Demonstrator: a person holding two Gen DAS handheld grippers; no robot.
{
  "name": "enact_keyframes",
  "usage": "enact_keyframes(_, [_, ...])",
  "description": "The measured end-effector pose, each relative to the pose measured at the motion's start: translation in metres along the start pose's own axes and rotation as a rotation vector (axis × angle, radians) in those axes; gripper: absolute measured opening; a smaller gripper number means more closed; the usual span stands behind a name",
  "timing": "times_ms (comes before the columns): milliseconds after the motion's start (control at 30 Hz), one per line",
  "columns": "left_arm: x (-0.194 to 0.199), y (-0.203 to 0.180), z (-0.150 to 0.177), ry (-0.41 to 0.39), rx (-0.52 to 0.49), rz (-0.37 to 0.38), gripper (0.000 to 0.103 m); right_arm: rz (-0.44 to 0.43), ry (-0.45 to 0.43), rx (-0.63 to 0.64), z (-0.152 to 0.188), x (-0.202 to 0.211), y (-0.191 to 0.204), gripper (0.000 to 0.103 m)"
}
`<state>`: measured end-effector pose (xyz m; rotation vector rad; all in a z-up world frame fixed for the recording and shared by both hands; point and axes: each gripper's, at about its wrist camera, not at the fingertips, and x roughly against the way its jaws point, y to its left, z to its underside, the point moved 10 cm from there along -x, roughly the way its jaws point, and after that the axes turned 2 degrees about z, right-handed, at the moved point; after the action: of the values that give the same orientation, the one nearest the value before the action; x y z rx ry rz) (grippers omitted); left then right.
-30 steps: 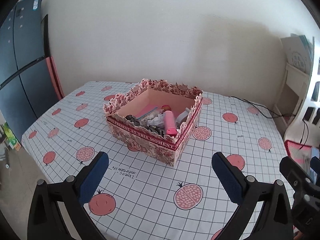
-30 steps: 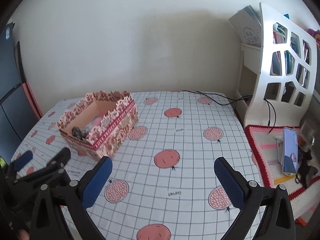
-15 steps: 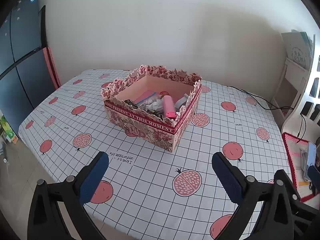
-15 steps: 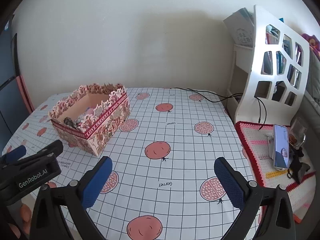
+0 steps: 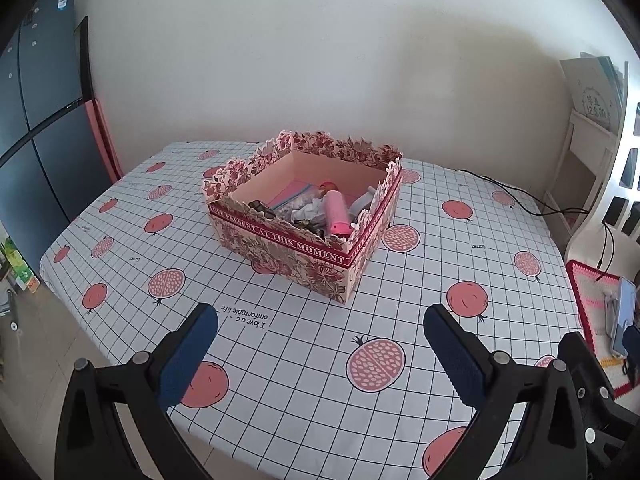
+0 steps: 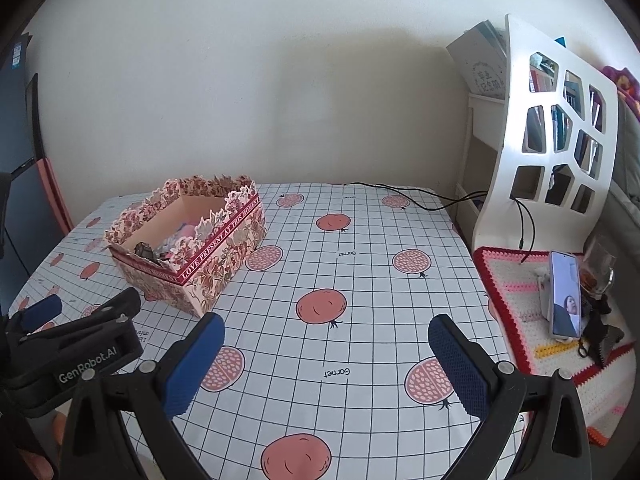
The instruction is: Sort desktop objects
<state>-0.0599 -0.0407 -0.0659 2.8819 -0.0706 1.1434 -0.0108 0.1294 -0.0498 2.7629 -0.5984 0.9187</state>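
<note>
A floral cardboard box [image 5: 304,254] [image 6: 208,268] stands on the table [image 5: 440,264] with a checked, pomegranate-print cloth. Inside it lie a pink tube [image 5: 335,212], a bag with a blue zip [image 5: 290,200], crumpled paper and several dark small items. My left gripper [image 5: 320,352] hovers open near the table's front edge, well short of the box, with nothing between its blue pads. My right gripper [image 6: 326,364] is open and empty too, to the right of the box. The left gripper's body [image 6: 76,344] shows at the lower left of the right wrist view.
A white cut-out shelf unit [image 6: 556,132] with books stands right of the table. A crocheted mat [image 6: 536,320] beside it holds a phone [image 6: 565,294] and dark objects. A black cable [image 6: 416,196] crosses the far table corner. A dark cabinet [image 5: 36,128] stands left.
Both grippers have drawn back and risen, so the box looks smaller and more of the table shows. Both stay open and empty.
</note>
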Motion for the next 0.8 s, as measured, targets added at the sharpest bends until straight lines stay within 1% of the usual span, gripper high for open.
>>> enact_keyframes(233, [0.0025,-0.0023,-0.0006,-0.007,-0.015,-0.01,0.103,-0.003,0.006,0.009,0.0016,-0.0007,0.0027,0.103])
enact_keyframes(633, [0.0001,0.0015,0.001,0.008,0.011,-0.002,0.103,-0.001,0.021,0.019,0.0037,-0.0042,0.0056,0.103])
enact_keyframes(800, [0.001,0.0028,0.0008,0.003,0.015,-0.01,0.103,-0.002,0.021,0.021,0.0037,-0.0046,0.0047,0.103])
